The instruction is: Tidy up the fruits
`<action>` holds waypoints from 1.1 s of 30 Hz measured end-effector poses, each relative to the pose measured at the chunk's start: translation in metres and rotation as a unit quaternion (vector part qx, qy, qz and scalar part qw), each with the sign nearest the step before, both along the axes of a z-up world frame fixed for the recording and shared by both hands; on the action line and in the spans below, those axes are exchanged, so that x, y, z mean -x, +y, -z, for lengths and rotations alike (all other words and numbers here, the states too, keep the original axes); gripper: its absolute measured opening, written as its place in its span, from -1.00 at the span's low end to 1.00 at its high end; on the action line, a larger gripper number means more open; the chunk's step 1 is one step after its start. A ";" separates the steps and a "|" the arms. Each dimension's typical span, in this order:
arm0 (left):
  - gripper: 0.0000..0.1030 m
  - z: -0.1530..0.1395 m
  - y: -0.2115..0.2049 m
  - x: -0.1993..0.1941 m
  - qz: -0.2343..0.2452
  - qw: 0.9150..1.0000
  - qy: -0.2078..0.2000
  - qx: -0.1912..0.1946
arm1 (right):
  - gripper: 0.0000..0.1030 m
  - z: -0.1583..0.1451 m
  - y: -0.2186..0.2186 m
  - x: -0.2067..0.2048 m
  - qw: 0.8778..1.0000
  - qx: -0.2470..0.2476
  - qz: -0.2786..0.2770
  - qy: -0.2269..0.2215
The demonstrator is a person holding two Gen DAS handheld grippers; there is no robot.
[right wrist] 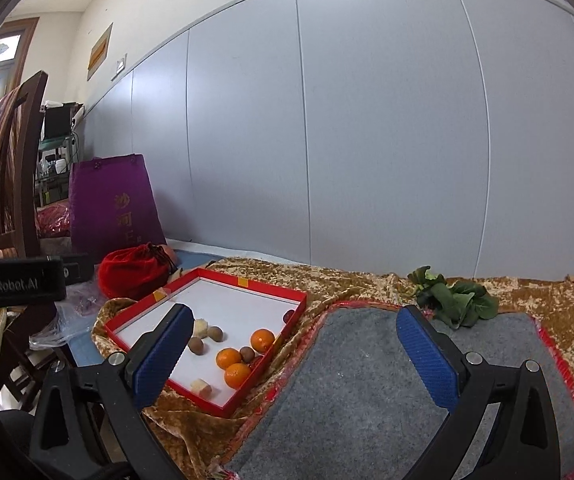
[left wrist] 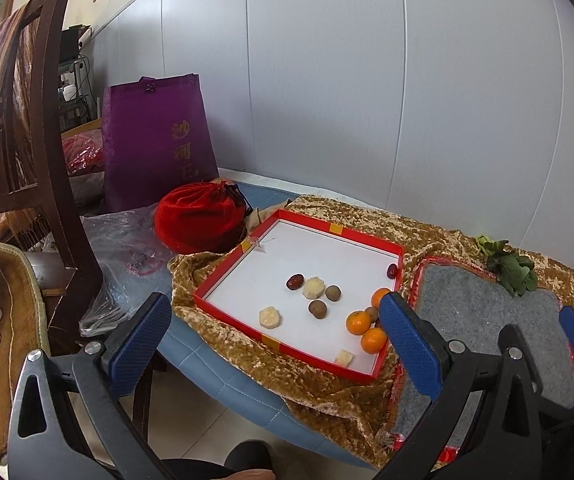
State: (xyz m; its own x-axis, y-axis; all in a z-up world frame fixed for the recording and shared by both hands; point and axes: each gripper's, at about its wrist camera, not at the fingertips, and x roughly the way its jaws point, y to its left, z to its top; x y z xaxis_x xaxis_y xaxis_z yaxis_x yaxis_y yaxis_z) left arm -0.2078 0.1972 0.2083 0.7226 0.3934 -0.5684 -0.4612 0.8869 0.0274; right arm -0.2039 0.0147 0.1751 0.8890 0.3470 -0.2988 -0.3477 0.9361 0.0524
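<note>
three mandarins sit bunched near the right wall of the red-rimmed tray, with brown longans, a dark jujube and pale peeled chunks scattered loosely over its white floor. that loose scatter suggests the sorting has not begun; the fruit looks dropped rather than grouped. the grey felt mat to the tray's right lies bare apart from a leafy green at its far edge, so it is probably where you will lay the fruit out.

your left gripper hovers low in front of the tray, level and pointing at it, jaws spread wide with nothing between them. your right gripper hangs just beside it over the near edge of the mat, jaws equally wide and empty. a red drawstring pouch and a purple bag stand behind the tray, clear of your reach line.
</note>
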 end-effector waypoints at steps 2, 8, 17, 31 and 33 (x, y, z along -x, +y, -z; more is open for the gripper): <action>1.00 0.003 -0.002 -0.002 0.002 1.000 0.005 -0.002 | 0.98 -0.003 -0.004 -0.001 1.000 -0.008 0.002 0.004; 1.00 0.006 -0.003 0.000 0.008 1.000 0.003 0.007 | 0.98 -0.011 -0.010 0.004 1.000 -0.018 0.013 0.005; 1.00 -0.001 0.006 0.014 0.010 1.000 -0.016 0.015 | 0.98 -0.023 0.001 0.019 1.000 0.004 0.004 -0.006; 1.00 -0.008 0.008 0.003 0.046 0.997 -0.050 0.023 | 0.98 -0.037 0.012 0.017 0.997 0.050 0.031 0.044; 1.00 -0.007 0.010 -0.001 0.046 0.997 -0.050 0.027 | 0.98 -0.039 0.017 0.013 0.997 0.059 0.029 0.052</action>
